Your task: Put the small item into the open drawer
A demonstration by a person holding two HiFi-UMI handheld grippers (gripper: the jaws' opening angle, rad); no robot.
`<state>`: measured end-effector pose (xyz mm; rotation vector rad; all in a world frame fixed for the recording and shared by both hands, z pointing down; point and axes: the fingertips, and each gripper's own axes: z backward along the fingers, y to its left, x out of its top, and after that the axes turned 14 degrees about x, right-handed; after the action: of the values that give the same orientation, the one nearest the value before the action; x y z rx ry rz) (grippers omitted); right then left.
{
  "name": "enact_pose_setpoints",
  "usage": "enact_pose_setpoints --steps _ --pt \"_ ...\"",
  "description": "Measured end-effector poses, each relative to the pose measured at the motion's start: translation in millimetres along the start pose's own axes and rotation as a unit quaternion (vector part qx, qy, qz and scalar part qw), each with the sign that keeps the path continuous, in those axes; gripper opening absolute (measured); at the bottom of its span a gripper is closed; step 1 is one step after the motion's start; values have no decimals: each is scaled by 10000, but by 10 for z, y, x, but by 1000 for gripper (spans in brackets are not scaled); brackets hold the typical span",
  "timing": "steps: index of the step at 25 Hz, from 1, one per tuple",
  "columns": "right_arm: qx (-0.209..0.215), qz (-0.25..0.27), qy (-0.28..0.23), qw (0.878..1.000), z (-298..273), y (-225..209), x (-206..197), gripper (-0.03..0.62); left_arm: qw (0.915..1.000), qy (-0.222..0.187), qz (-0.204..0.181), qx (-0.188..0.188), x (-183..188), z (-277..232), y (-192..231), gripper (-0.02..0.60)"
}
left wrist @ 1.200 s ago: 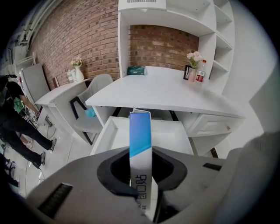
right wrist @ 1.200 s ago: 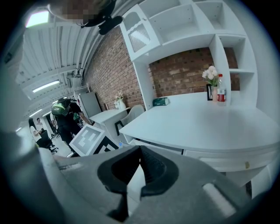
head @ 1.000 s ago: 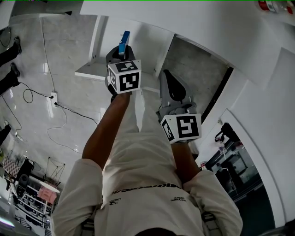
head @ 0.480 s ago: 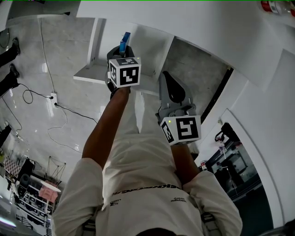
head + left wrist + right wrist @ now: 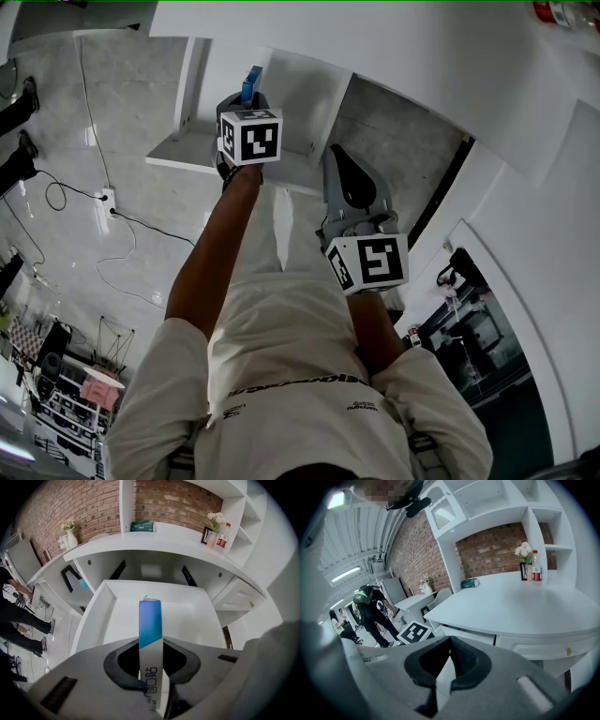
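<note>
My left gripper point(image 5: 151, 665) is shut on a slim white box with a blue end point(image 5: 150, 630), which stands upright between the jaws. Its blue end sticks out over the white open drawer point(image 5: 108, 616), pulled out under the desk top. In the head view the left gripper point(image 5: 246, 101) holds the box point(image 5: 251, 82) above the drawer point(image 5: 183, 152). My right gripper point(image 5: 339, 156) hangs to the right of it and nearer to me, shut with nothing in it. In its own view the right gripper point(image 5: 449, 641) has its jaws touching.
A white desk point(image 5: 525, 606) with shelves stands against a brick wall. On it are a tissue box point(image 5: 142, 525), a vase point(image 5: 69, 535), flowers and a bottle point(image 5: 223, 537). People stand at the left point(image 5: 21, 620). A cable point(image 5: 117, 214) lies on the floor.
My left gripper has moved a little farther forward over the drawer with the box in it. The right gripper has stayed where it was.
</note>
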<state>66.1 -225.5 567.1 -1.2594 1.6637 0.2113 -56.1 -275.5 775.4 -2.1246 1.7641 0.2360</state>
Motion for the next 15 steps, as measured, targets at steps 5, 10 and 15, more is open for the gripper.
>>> enact_pose_setpoints --steps 5,10,15 --pt "18 -32 29 10000 -16 -30 -26 0 9999 65 -115 79 -21 -85 -3 74" --pt "7 -59 55 10000 -37 -76 -62 0 9997 185 -154 38 -42 -186 -39 74" --pt "27 -90 93 9999 -56 -81 -84 0 9994 297 -156 19 -72 -280 -56 77"
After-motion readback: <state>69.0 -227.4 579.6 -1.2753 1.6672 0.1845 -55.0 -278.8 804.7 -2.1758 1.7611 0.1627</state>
